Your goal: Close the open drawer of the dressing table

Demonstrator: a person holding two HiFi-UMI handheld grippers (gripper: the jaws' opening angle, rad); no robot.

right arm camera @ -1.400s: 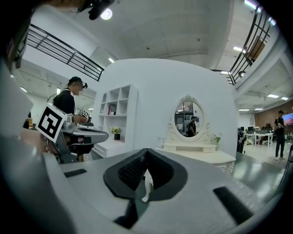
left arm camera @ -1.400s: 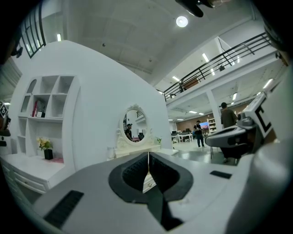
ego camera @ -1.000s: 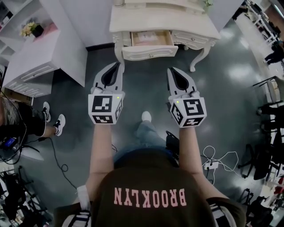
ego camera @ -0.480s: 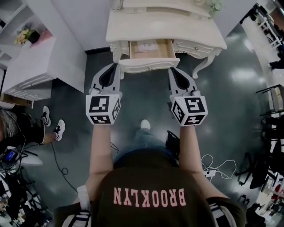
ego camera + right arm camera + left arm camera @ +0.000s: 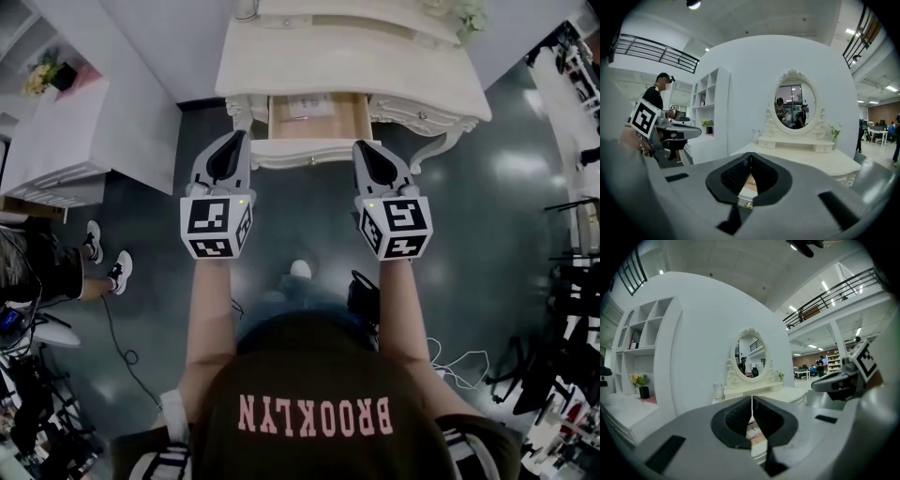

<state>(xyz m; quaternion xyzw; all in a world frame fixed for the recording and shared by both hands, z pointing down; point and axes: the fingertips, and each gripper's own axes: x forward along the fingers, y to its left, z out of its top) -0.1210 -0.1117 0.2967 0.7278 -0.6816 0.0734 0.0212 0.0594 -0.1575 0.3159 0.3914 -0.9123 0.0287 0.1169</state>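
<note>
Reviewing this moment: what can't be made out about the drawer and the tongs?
- Drawer contents: head view, too small; only a pale flat item shows.
- Whether left tongs or right tongs touch the drawer front: head view, their tips overlap it.
- Most of the drawer: both gripper views, behind the tongs' own bodies.

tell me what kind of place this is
Likely a mock bedroom corner staged inside a large open hall: a cream dressing table, its oval mirror, white shelving, and a mezzanine railing overhead.
</note>
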